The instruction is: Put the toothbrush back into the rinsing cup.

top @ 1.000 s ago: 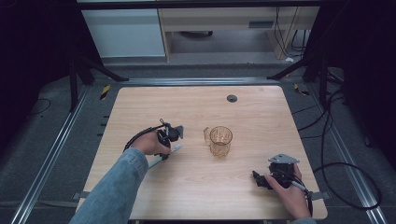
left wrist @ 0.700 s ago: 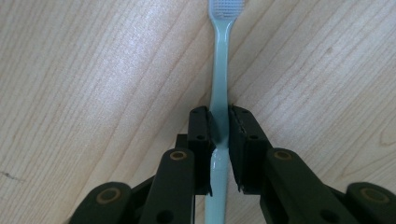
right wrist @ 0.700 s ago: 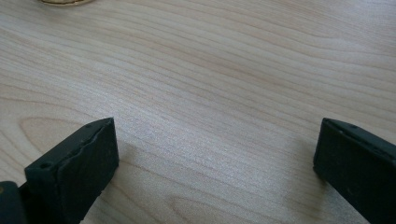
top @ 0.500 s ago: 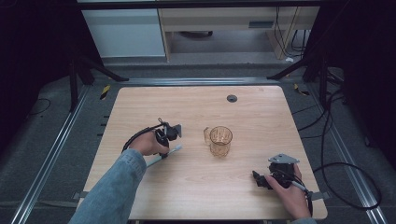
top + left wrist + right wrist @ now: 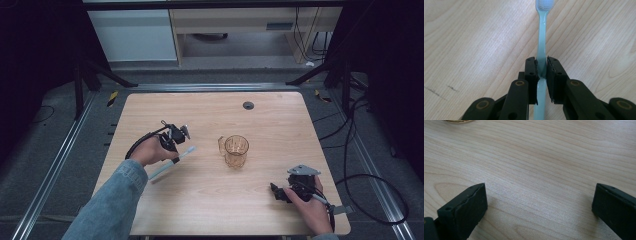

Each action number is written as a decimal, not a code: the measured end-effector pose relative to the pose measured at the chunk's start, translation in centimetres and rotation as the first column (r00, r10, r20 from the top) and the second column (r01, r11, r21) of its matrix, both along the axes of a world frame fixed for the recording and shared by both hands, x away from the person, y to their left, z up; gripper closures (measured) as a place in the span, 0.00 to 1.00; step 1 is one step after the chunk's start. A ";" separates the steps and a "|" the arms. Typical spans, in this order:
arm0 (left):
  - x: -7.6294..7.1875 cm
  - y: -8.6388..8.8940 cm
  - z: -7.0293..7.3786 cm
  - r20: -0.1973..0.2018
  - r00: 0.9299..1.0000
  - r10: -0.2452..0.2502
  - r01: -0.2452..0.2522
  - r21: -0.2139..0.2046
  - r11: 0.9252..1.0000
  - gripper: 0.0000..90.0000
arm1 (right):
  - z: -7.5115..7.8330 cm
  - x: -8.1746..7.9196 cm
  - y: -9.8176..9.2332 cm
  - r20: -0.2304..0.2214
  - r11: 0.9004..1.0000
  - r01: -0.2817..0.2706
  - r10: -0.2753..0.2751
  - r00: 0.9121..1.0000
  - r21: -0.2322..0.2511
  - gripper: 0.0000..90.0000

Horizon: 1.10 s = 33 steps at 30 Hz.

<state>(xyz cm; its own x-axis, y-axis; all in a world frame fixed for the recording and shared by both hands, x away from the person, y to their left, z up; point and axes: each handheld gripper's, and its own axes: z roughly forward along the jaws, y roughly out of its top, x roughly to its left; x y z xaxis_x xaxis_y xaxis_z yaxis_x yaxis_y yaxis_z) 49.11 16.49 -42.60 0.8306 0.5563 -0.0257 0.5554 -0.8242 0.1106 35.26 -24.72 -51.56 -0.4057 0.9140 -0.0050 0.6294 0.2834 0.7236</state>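
A pale teal toothbrush (image 5: 541, 37) with white bristles sits clamped by its handle between the black jaws of my left gripper (image 5: 542, 68), bristle end pointing away over the wood. In the high view the left gripper (image 5: 174, 158) holds the toothbrush (image 5: 186, 152) slanted at the table's left, just left of a clear amber cup (image 5: 235, 150) with a handle. My right gripper (image 5: 276, 191) rests low near the front right corner. Its jaws (image 5: 539, 202) stand wide apart with bare wood between them.
The light wooden table (image 5: 280, 125) has a small dark round inset (image 5: 248, 105) near its far edge. The amber cup's base (image 5: 456, 121) peeks in at the top left of the right gripper view. Cables trail off the right side.
The left hand has risen a little with the toothbrush in its jaws. The right hand and the cup have stayed put.
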 end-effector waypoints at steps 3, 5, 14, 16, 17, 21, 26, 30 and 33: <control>-0.1 0.5 0.8 0.023 1.000 0.007 -0.005 -0.059 0.998 0.87 | 0.0 0.0 0.0 0.001 1.000 -0.001 0.001 1.000 -0.001 0.00; -0.1 0.9 1.5 0.044 0.999 0.019 -0.014 -0.109 0.994 0.87 | 0.0 0.0 0.0 0.001 1.000 -0.001 0.001 1.000 -0.001 0.00; -0.3 1.8 3.6 0.146 0.988 0.045 -0.008 -0.245 0.969 0.87 | 0.0 0.0 0.0 0.000 1.000 0.000 0.000 1.000 0.000 0.00; -0.3 1.8 3.7 0.159 0.986 0.045 -0.004 -0.248 0.969 0.87 | 0.0 0.0 0.0 0.000 1.000 0.000 0.000 1.000 0.000 0.00; -0.3 1.7 3.8 0.174 0.984 0.045 0.001 -0.254 0.967 0.87 | 0.0 0.0 0.0 0.000 1.000 0.000 0.000 1.000 0.000 0.00; -0.5 1.5 4.4 0.236 0.970 0.059 0.013 -0.296 0.955 0.87 | 0.0 0.0 0.0 0.000 1.000 0.000 0.000 1.000 0.000 0.00; -0.8 1.0 5.1 0.314 0.947 0.073 0.044 -0.350 0.936 0.87 | 0.0 0.0 0.0 0.000 1.000 0.000 0.000 1.000 0.000 0.00; -0.9 0.7 5.3 0.338 0.939 0.071 0.061 -0.362 0.930 0.87 | 0.0 0.0 0.0 0.000 1.000 0.000 0.000 1.000 0.000 0.00; -0.9 0.6 5.6 0.359 0.929 0.087 0.066 -0.393 0.917 0.87 | 0.0 0.0 0.0 0.000 1.000 0.000 0.000 1.000 0.000 0.00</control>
<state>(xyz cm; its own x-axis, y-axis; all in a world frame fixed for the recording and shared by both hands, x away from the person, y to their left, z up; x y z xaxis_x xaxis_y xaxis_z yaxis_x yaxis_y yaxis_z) 48.20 17.11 -37.01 0.8180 0.5723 0.0582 0.4212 -0.6647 0.6171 35.26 -24.71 -51.56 -0.4057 0.9140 -0.0050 0.6297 0.2835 0.7233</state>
